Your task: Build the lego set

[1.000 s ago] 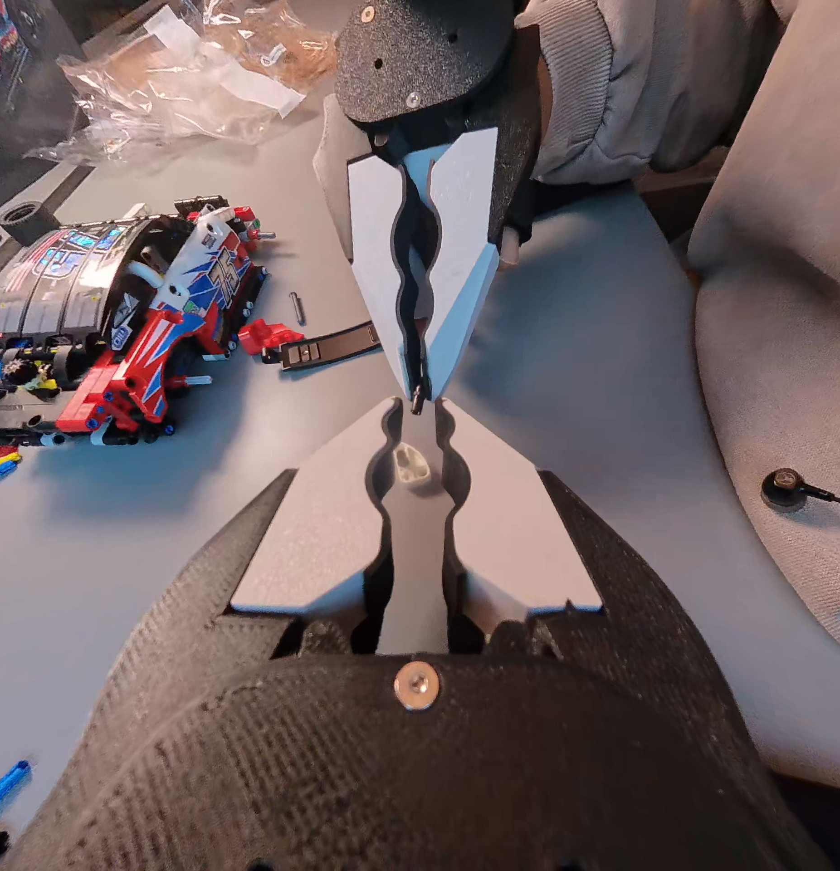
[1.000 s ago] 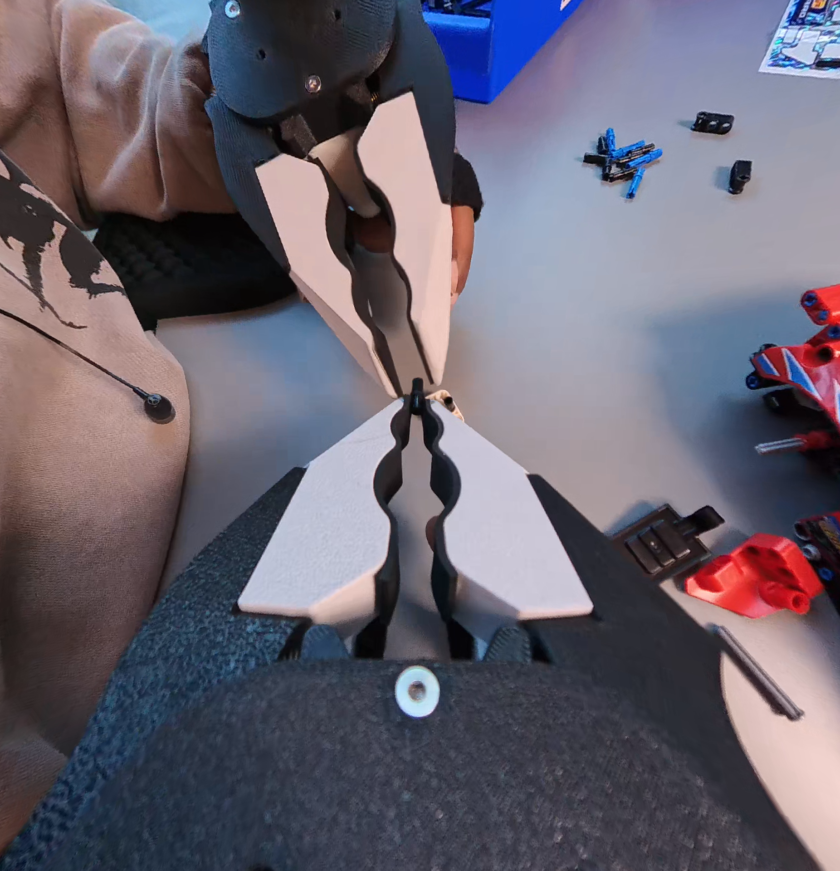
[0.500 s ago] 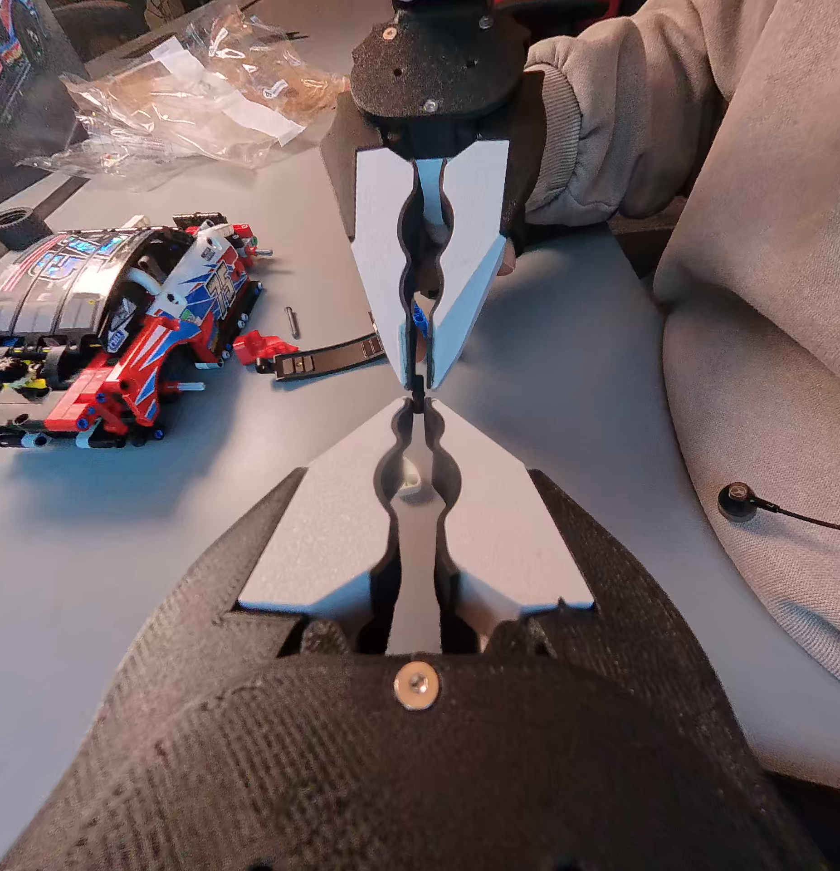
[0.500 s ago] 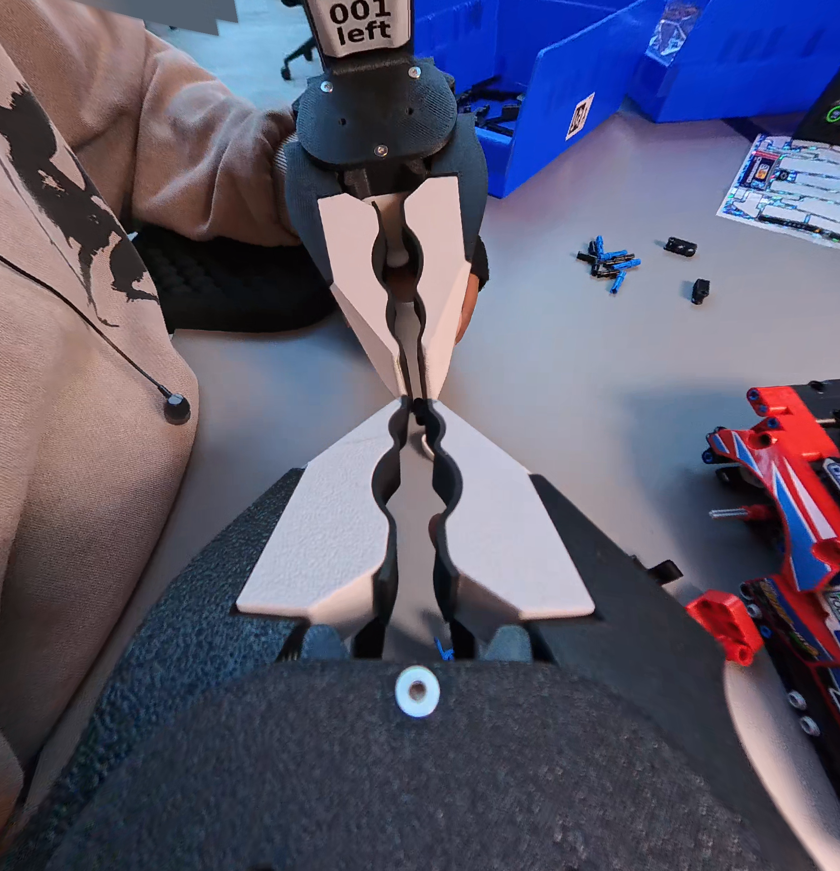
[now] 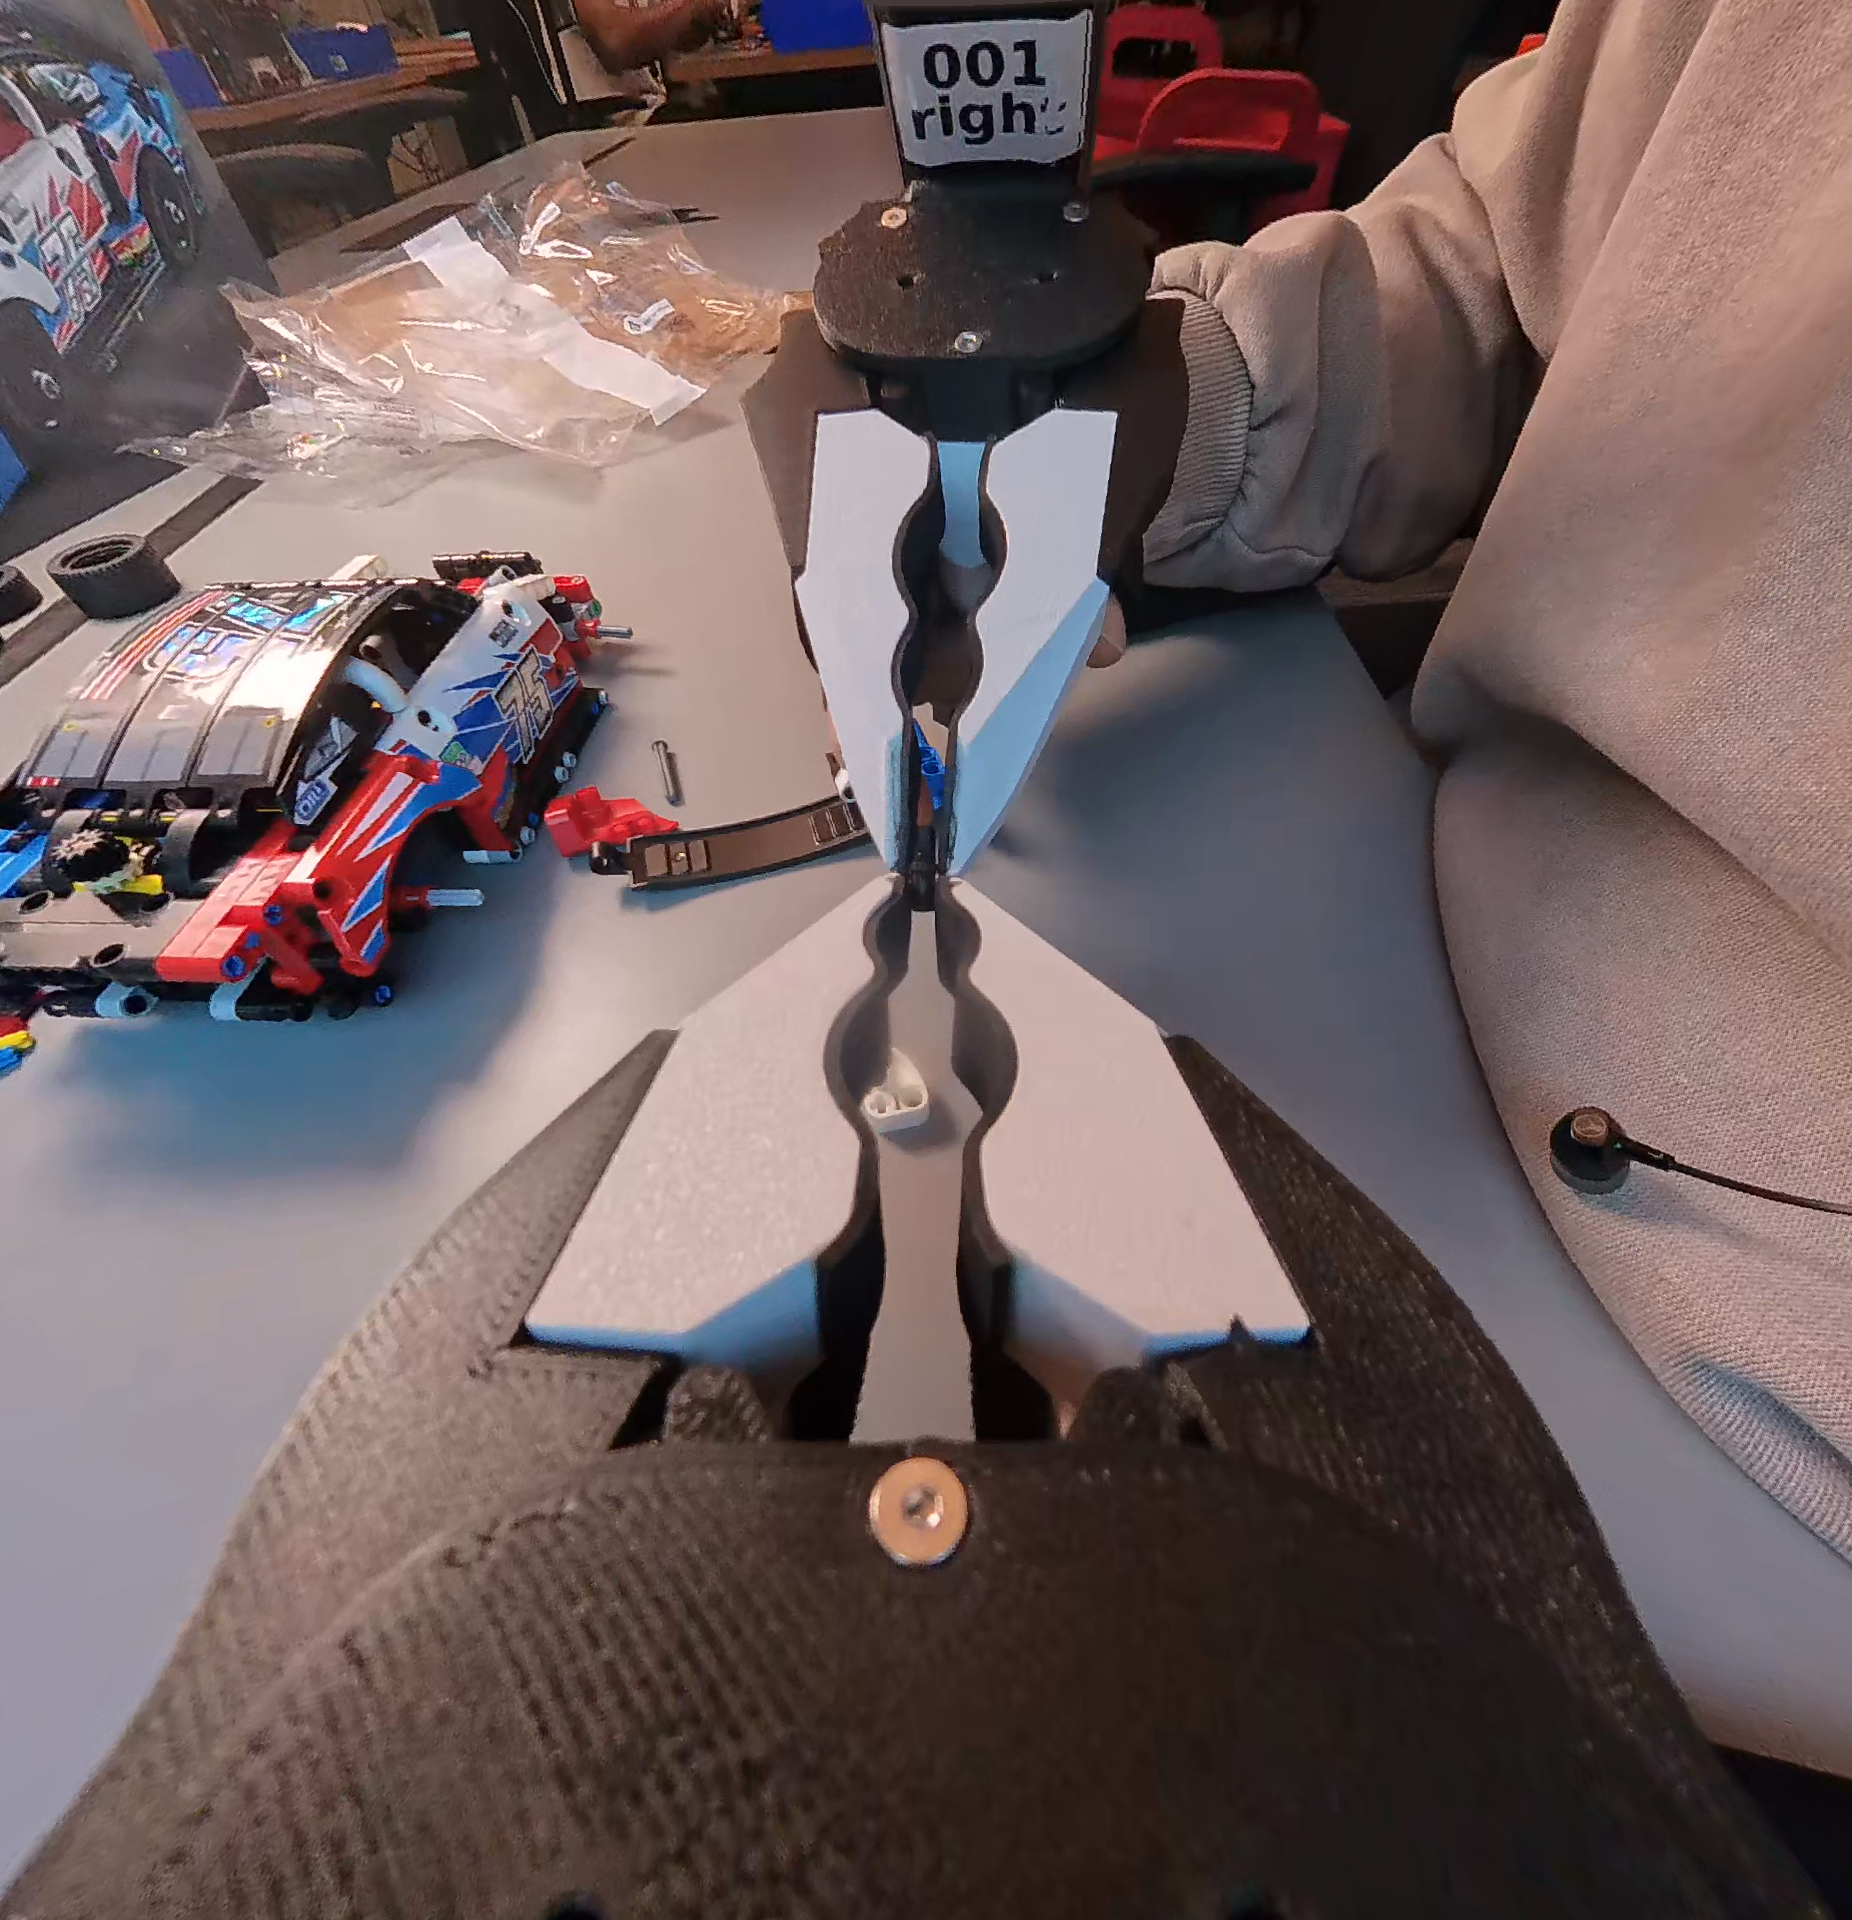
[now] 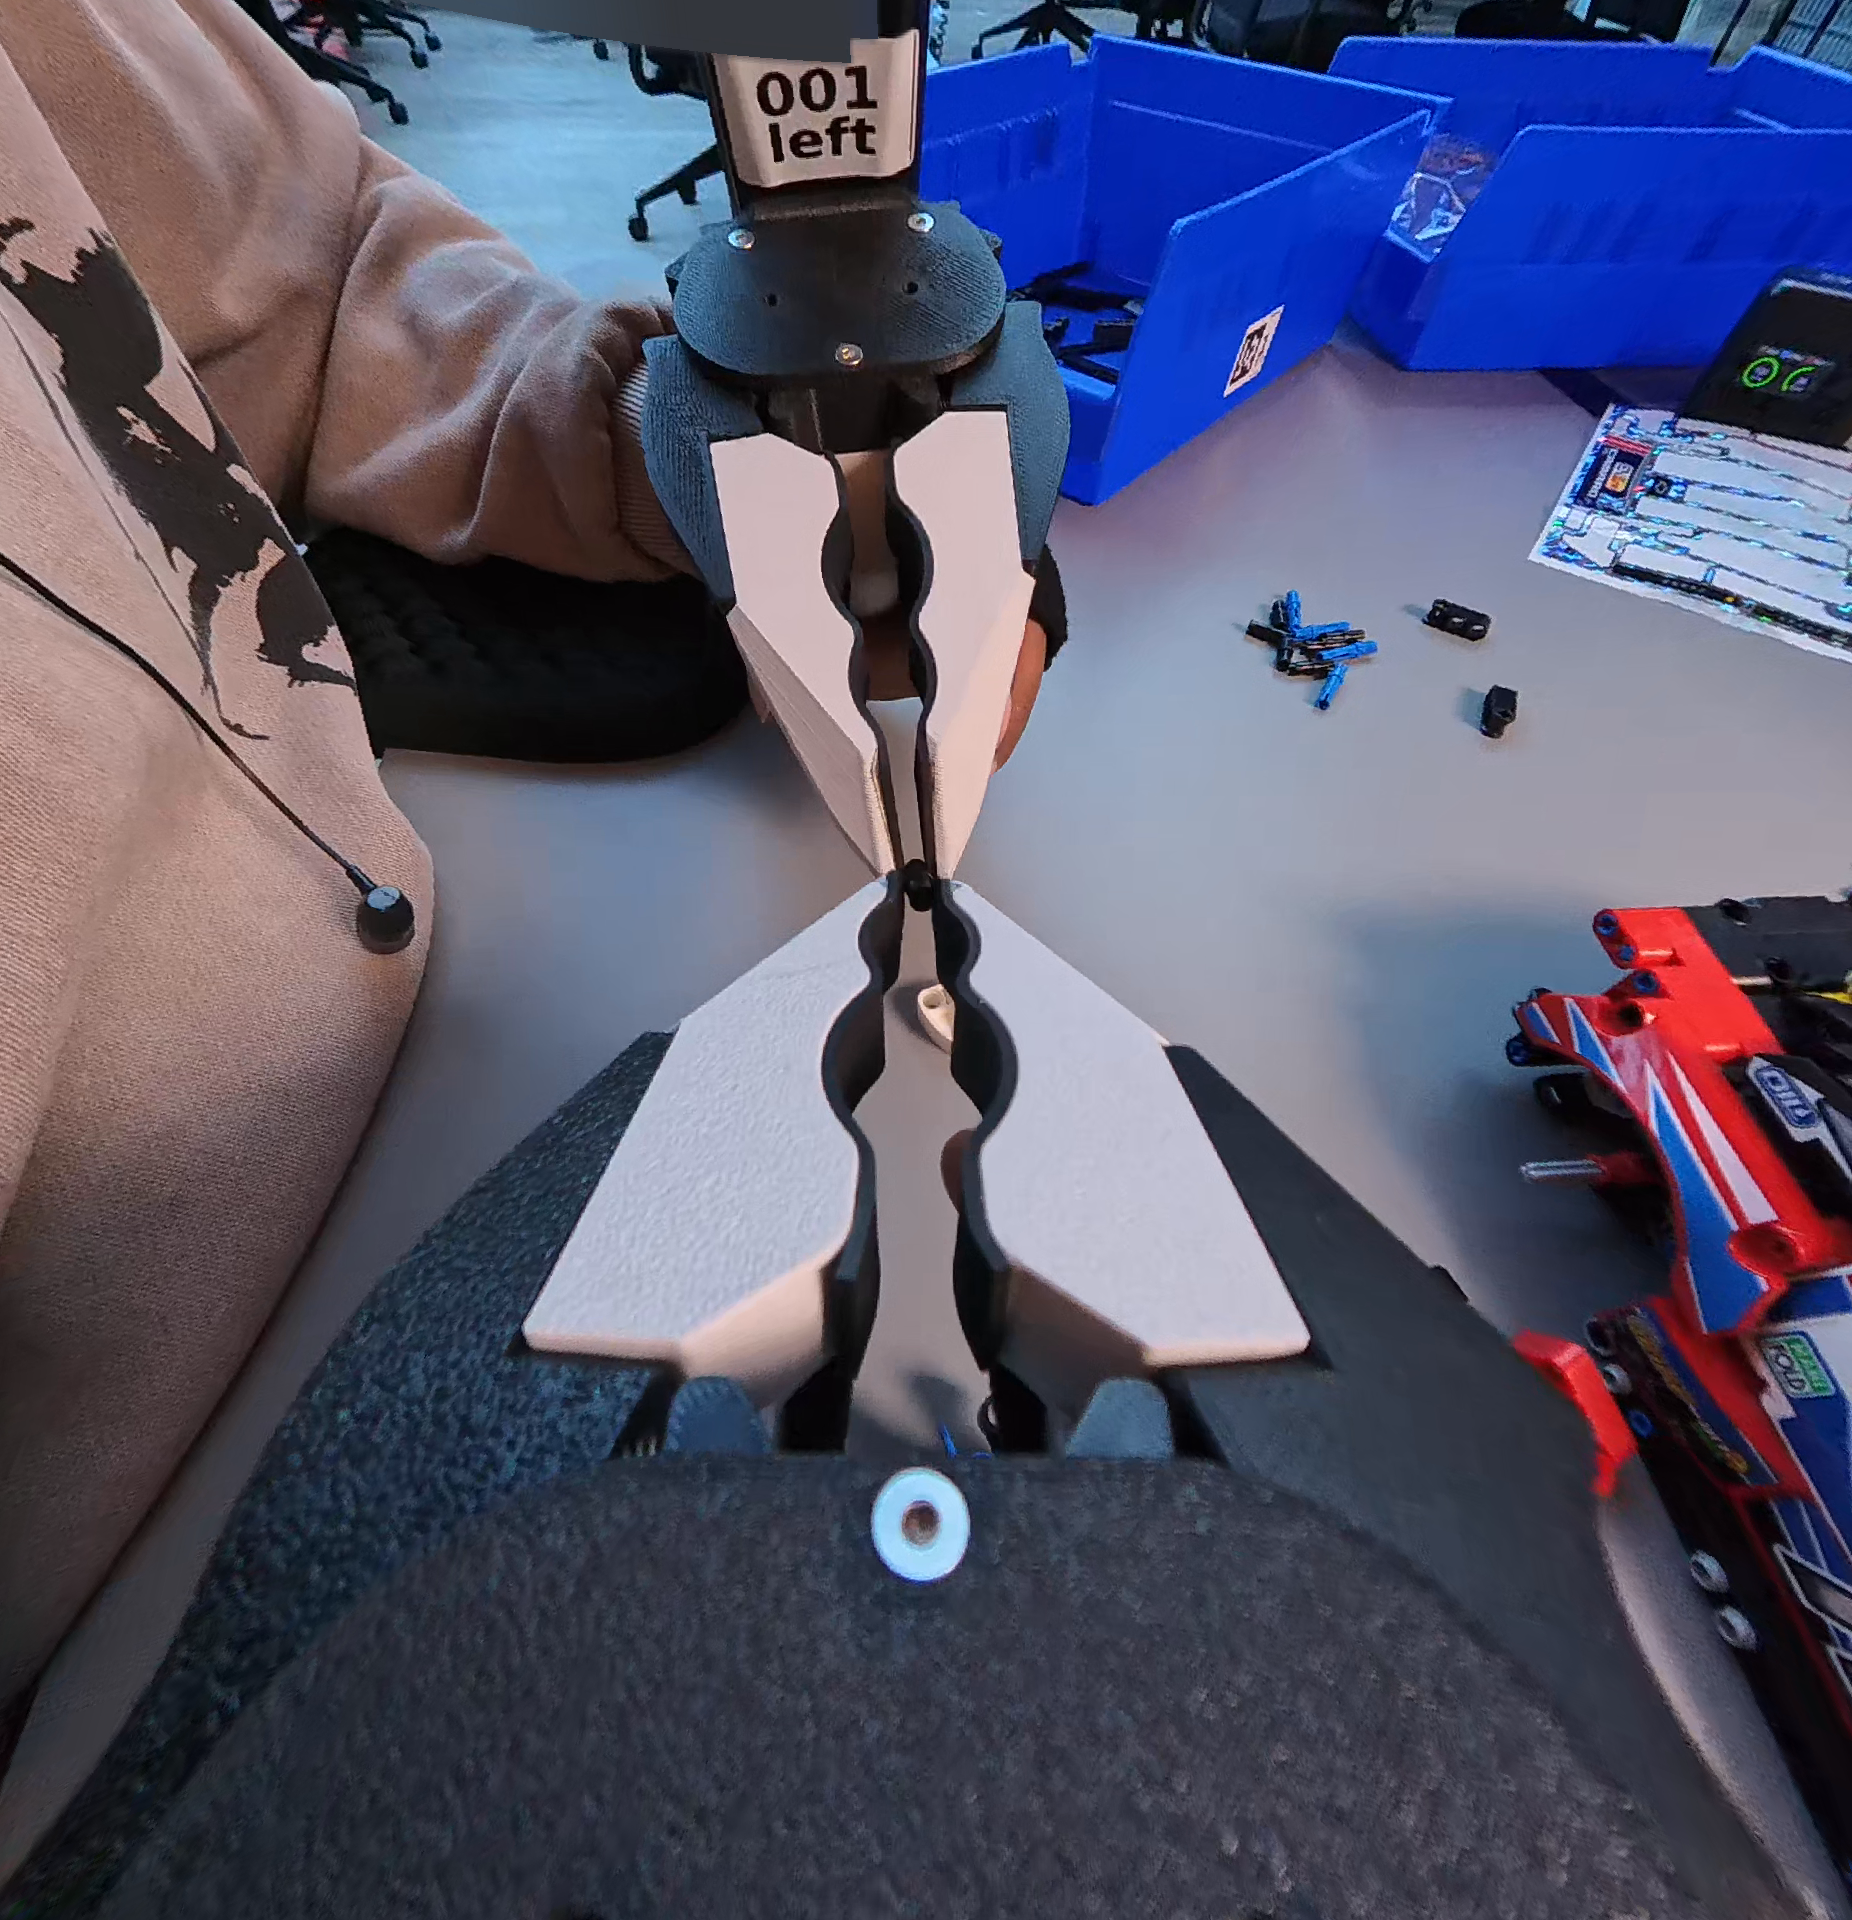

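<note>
My left gripper (image 5: 917, 896) and right gripper (image 6: 917, 891) meet tip to tip above the grey table (image 5: 1192, 831). A small black pin (image 5: 918, 888) sits between the touching tips, and both grippers look shut on it; it also shows in the right wrist view (image 6: 917, 888). A small white Lego piece (image 5: 901, 1101) lies on the table under the left gripper's fingers and shows in the right wrist view (image 6: 937, 1013). The part-built red, white and blue Lego car (image 5: 309, 769) stands to the left, and on the right in the right wrist view (image 6: 1732, 1195).
A black curved piece (image 5: 745, 847), a red piece (image 5: 595, 816) and a thin axle (image 5: 670, 769) lie by the car. Plastic bags (image 5: 486, 332) and tyres (image 5: 111, 571) lie behind. Blue bins (image 6: 1265, 260), a pile of pins (image 6: 1317, 649) and a sticker sheet (image 6: 1732, 530) lie farther off. The person's torso borders the table.
The left gripper was open a second ago and has shut on the pin held by the right gripper. Both grippers have tilted up, so more of the room shows.
</note>
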A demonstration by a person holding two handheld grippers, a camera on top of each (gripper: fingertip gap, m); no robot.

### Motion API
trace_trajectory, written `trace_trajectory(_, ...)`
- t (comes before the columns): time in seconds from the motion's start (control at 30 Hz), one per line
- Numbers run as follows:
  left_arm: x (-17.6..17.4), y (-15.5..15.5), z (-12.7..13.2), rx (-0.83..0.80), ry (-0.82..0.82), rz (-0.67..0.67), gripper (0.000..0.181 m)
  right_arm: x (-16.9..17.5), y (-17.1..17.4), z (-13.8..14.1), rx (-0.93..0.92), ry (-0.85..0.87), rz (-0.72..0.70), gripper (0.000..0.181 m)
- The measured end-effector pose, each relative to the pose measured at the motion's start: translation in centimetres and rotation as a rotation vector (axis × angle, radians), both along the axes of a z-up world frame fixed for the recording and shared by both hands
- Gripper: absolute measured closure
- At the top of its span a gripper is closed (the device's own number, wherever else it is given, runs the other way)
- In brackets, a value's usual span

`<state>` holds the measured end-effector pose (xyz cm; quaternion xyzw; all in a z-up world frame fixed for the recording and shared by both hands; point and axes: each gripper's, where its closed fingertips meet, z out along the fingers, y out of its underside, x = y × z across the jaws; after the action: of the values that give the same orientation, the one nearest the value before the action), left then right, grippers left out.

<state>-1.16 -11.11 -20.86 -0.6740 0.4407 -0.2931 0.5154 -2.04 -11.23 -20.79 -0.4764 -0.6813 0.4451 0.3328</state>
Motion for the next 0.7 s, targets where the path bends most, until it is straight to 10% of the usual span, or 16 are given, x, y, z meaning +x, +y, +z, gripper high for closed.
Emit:
trace_trajectory(0.2,0.1,0.0,-0.7,-0.034,0.022,0.003,0.179,0.1,0.0,-0.6,-0.018,-0.069,0.012,0.18)
trace_trajectory(0.47,-1.3,0.3,-5.4,-0.239,0.243,0.078,0.15,0.3,3.2,-3.7,0.06,-0.573,0.028,0.18)
trace_trajectory(0.7,-1.1,1.1,-6.7,-0.224,0.338,0.096,0.167,0.2,2.3,-5.3,0.1,-0.775,0.091,0.18)
